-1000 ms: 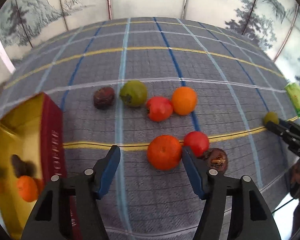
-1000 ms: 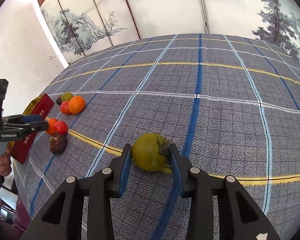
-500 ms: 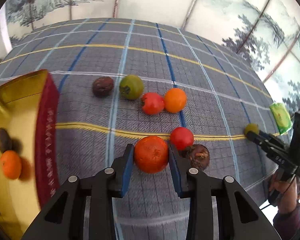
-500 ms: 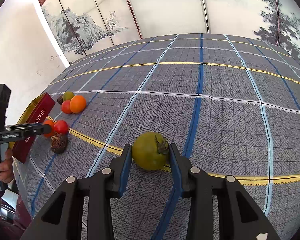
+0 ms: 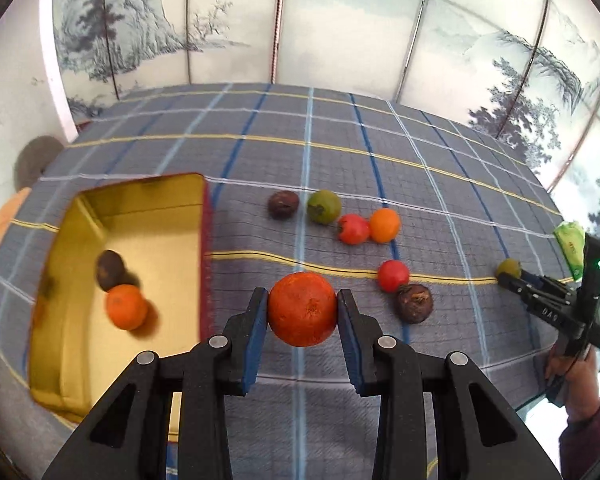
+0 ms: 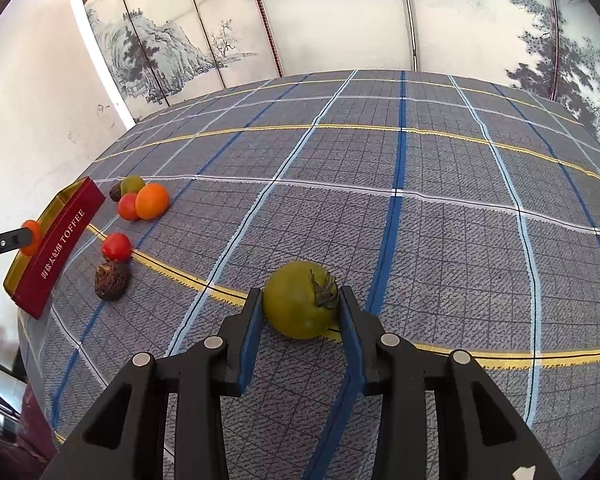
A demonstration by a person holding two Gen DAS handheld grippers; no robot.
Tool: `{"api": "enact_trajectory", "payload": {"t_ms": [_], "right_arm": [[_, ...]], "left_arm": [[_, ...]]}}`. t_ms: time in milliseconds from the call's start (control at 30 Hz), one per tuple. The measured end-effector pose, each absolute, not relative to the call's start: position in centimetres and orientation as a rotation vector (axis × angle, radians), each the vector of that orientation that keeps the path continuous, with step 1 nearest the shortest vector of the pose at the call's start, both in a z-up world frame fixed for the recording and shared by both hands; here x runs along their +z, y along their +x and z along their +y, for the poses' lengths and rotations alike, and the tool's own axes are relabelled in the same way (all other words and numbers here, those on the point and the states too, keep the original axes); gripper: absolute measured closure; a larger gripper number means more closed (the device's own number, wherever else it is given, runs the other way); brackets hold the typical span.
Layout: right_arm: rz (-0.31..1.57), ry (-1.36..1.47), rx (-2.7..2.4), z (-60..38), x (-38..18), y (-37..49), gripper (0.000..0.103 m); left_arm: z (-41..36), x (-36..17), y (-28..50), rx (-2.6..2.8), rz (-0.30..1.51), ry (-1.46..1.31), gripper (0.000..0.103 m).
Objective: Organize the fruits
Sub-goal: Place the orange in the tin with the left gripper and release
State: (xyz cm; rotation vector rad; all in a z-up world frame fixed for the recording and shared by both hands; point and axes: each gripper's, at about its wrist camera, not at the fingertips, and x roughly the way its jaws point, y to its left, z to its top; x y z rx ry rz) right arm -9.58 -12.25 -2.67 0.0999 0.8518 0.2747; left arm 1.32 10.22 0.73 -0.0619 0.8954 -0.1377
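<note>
Orange fruit [image 5: 302, 309] sits clamped between the pads of the left hand-held gripper [image 5: 302, 312], lifted off the plaid cloth [image 5: 380, 128] on the bench.
Beside it on the left stands the gold-lined tin [image 5: 204, 240], red outside, holding a small orange [image 5: 126, 306] and a dark round fruit [image 5: 110, 264]. Loose beyond it lie a brown fruit [image 5: 283, 204], a green one [image 5: 323, 207], a red one [image 5: 353, 229] and an orange one [image 5: 385, 225], with a red tomato [image 5: 393, 275] touching a rough brown fruit [image 5: 415, 303] nearer. The right hand-held gripper [image 6: 300, 308] is closed on a green tomato [image 6: 300, 300] resting on the cloth, well apart from the tin.
</note>
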Motion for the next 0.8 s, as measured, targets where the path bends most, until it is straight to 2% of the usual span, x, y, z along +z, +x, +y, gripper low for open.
{"api": "enact_trajectory", "payload": {"t_ms": [800], "right_arm": [[0.849,0.083,0.259,-12.1,-2.7,-9.6,0.067]], "left_arm": [[16.4,-1.2,-1.0,0.070,0.872,0.007,0.067]]}}
